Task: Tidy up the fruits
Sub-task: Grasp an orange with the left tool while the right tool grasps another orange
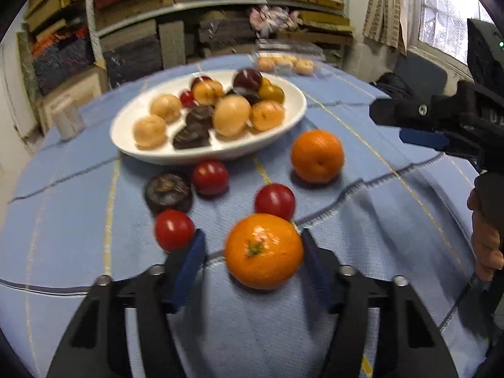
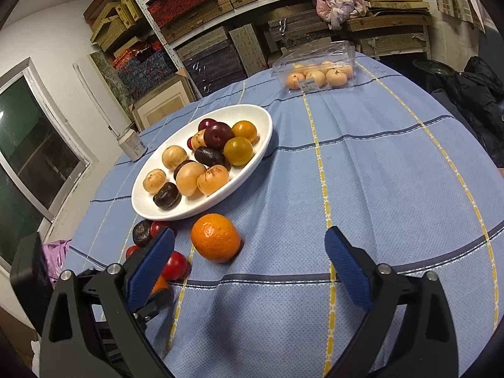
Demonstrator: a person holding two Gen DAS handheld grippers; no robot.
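Orange and glossy, the near mandarin [image 1: 263, 250] lies on the blue-clothed surface [image 1: 378, 220] between the blue pads of the left hand-held gripper [image 1: 252, 267]. The right pad sits at its skin, the left pad stands just clear, so it is bracketed but not yet firmly pinched. It looks light, round and apt to roll, with soft peel that bruises under a hard squeeze; take it across its widest girth. The right hand-held gripper [image 2: 250, 267] hangs wide apart and empty near the second mandarin [image 2: 215, 237], below the white dish [image 2: 267, 132] of fruit.
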